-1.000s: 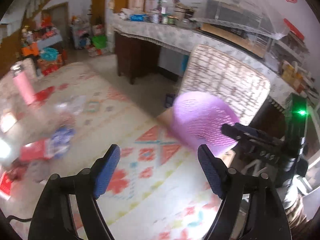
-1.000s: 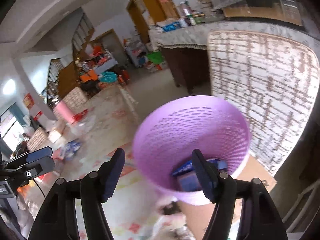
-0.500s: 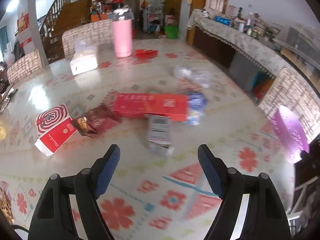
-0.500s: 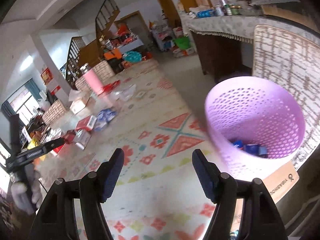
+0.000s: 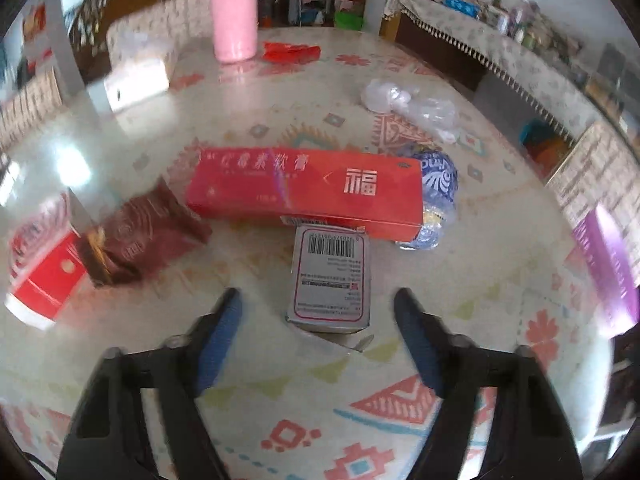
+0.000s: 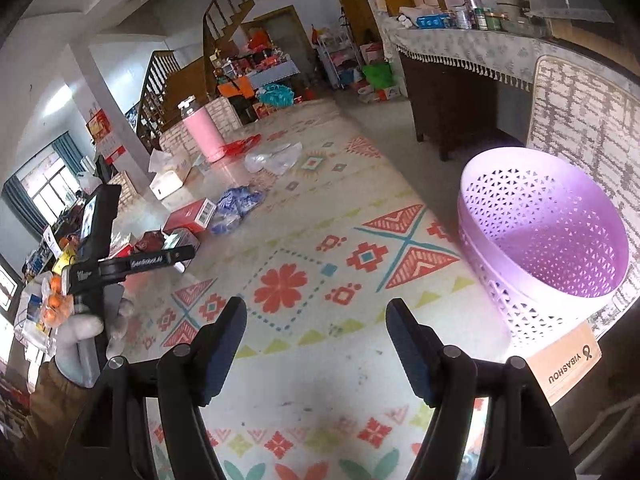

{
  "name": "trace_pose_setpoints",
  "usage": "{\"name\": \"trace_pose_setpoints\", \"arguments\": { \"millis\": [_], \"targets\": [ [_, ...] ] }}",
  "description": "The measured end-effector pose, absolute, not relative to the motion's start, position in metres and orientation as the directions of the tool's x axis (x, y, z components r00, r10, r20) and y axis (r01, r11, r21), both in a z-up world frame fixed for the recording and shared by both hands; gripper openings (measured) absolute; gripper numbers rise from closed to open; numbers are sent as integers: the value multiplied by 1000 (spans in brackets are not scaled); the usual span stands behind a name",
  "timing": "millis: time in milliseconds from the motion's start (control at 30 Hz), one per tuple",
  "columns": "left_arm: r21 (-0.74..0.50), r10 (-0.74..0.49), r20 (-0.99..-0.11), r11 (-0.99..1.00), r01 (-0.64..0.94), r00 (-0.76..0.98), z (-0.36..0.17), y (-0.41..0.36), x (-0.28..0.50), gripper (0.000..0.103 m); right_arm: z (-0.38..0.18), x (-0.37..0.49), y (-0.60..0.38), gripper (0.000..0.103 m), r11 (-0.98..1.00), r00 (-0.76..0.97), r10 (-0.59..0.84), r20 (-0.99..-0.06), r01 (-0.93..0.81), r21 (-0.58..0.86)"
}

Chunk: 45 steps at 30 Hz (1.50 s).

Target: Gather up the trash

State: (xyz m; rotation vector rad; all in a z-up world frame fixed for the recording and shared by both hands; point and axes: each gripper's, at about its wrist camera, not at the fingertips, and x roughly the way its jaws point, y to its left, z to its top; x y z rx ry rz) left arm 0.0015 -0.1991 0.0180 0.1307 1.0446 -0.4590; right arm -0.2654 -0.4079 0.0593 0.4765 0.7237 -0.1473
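The left wrist view looks steeply down on the trash scattered over the patterned desk. The left gripper shows its blue fingers well apart with nothing pressed between them, though they have just been closing. A grey box with a barcode lies just beyond the fingertips, at frame centre. Its far end touches a long red carton lying across the middle. A blue-and-white wrapper sits at the carton's right end and a dark brown packet lies at its left. Further up are a clear plastic bag and a pink bottle. The purple basket shows here only as a blurred sliver at the right edge.

The right wrist view shows that basket whole at the right of the frame, standing upright on a tan piece of cardboard; its floor is hidden. The right gripper is wide open and empty above bare desk pattern, well apart from the trash, which here appears small at left centre. Only this view shows the gloved hand carrying the left gripper at the left edge.
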Motion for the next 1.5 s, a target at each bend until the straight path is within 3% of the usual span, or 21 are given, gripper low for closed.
{"name": "trace_pose_setpoints", "arguments": {
  "millis": [67, 133, 400, 700, 1033, 1500],
  "targets": [
    [-106, -288, -856, 911, 399, 430, 20, -193, 1, 33, 58, -261, -403, 77, 888, 740, 38, -672, 283, 362],
    [-175, -345, -846, 900, 399, 407, 22, -184, 0, 33, 57, -255, -397, 77, 894, 734, 49, -677, 270, 358],
    [-225, -415, -773, 887, 404, 480, 49, -153, -9, 33, 54, -224, -370, 77, 925, 700, 82, -709, 211, 315],
    [-285, -443, -682, 894, 347, 582, 74, -105, 0, 33, 68, -151, -307, 83, 991, 661, 82, -746, 27, 133],
    [-343, -417, -692, 908, 240, 590, 62, -70, 19, 33, 79, -23, -252, 89, 979, 615, 29, -788, -176, -101],
    [-377, -434, -699, 899, 223, 568, 58, -65, 21, 33, 38, 59, -228, 89, 950, 503, -12, -864, -265, -168]
  ]
}}
